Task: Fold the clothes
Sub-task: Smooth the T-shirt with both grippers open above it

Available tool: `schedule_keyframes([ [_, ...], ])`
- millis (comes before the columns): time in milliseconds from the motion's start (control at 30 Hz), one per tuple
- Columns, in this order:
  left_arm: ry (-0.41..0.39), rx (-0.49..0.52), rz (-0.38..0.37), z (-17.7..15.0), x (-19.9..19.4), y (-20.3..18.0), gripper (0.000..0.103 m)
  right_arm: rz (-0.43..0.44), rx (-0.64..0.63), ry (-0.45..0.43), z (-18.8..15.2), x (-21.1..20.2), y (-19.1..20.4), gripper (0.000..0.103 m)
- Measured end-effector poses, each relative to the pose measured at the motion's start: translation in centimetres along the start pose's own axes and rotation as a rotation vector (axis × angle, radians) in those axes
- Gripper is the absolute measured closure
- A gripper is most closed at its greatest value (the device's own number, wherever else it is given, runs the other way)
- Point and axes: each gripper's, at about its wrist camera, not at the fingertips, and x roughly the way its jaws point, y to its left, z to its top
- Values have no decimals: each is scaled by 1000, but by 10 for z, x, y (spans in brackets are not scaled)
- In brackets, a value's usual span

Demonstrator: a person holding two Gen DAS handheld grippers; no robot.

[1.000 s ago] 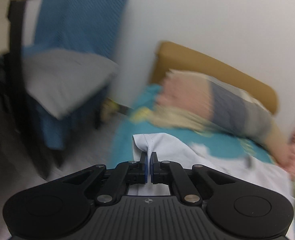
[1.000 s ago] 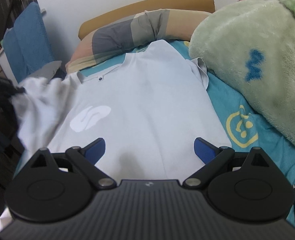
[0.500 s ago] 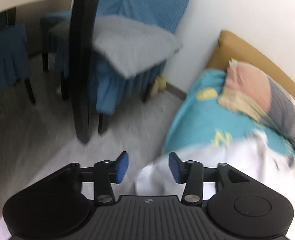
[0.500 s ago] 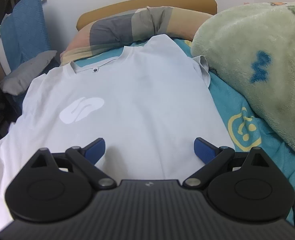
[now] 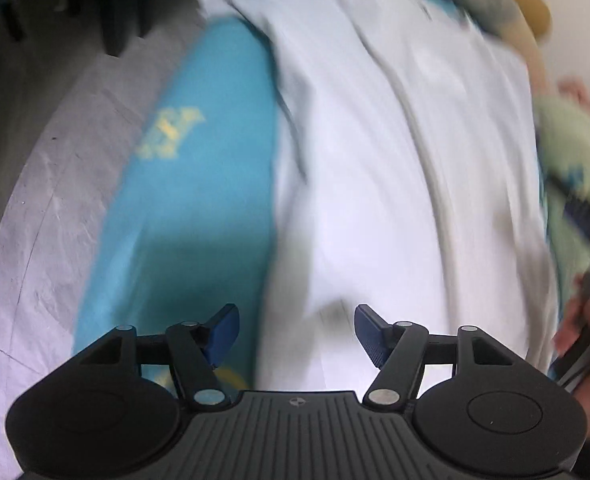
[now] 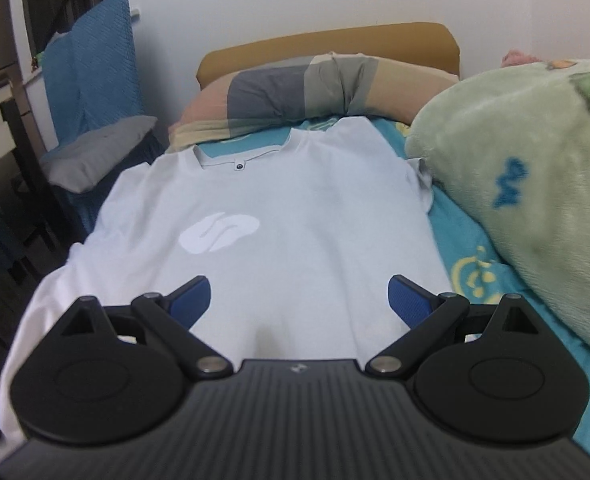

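A white T-shirt point(image 6: 295, 240) with a white logo lies spread flat, front up, on the teal bed sheet point(image 6: 467, 248), collar toward the pillow. My right gripper point(image 6: 299, 300) is open and empty above the shirt's lower hem. In the blurred left wrist view the shirt point(image 5: 395, 180) runs along the bed's left side over the teal sheet point(image 5: 199, 200). My left gripper point(image 5: 295, 332) is open and empty above the shirt's lower left edge.
A striped pillow point(image 6: 315, 88) and brown headboard point(image 6: 335, 40) are at the far end. A green fleece blanket point(image 6: 535, 184) is piled on the right. A blue-covered chair point(image 6: 91, 92) with a grey cushion stands left of the bed, over grey floor point(image 5: 47, 200).
My left gripper let go of the shirt's sleeve, opened, and swung from the chair side back over the bed. The shirt now lies flat. My right gripper stayed open and nearly still.
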Motion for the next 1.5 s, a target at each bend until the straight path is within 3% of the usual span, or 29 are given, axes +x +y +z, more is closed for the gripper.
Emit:
schedule_keyframes([
  [133, 42, 68, 75, -13, -6, -9, 52, -30, 17, -3, 4, -40, -24, 6],
  [167, 47, 80, 89, -15, -10, -9, 64, -46, 24, -4, 4, -50, -30, 6],
  [200, 53, 92, 103, -17, -14, -9, 68, -57, 37, -3, 4, -58, -36, 6],
  [267, 65, 117, 131, -22, -21, -9, 96, -61, 64, -5, 3, -71, -42, 6],
  [533, 121, 209, 248, -36, -54, 5, 99, -40, 134, -20, 1, -89, -49, 6],
  [600, 125, 214, 233, -40, -62, 9, 99, -32, 148, -25, 1, -91, -49, 6],
  [700, 97, 224, 228, -44, -76, 5, 90, -9, 184, -30, 2, -91, -53, 6],
  [833, -69, 261, 246, -26, -83, -50, 39, 21, 240, -39, 4, -88, -61, 6],
  [933, -268, 292, 252, -27, -98, -80, 22, 30, 268, -46, 5, -85, -65, 6],
  [1033, -410, 271, 163, -26, -107, -118, 21, 35, 293, -52, 5, -82, -68, 6],
  [1133, -532, 257, 140, -26, -106, -161, 21, 36, 294, -65, 5, -83, -69, 6],
  [1400, -716, 276, 58, -26, -89, -256, 20, 26, 276, -98, 13, -87, -68, 6],
  [1500, -713, 281, 62, -20, -57, -245, 20, 10, 254, -92, 17, -87, -68, 6],
])
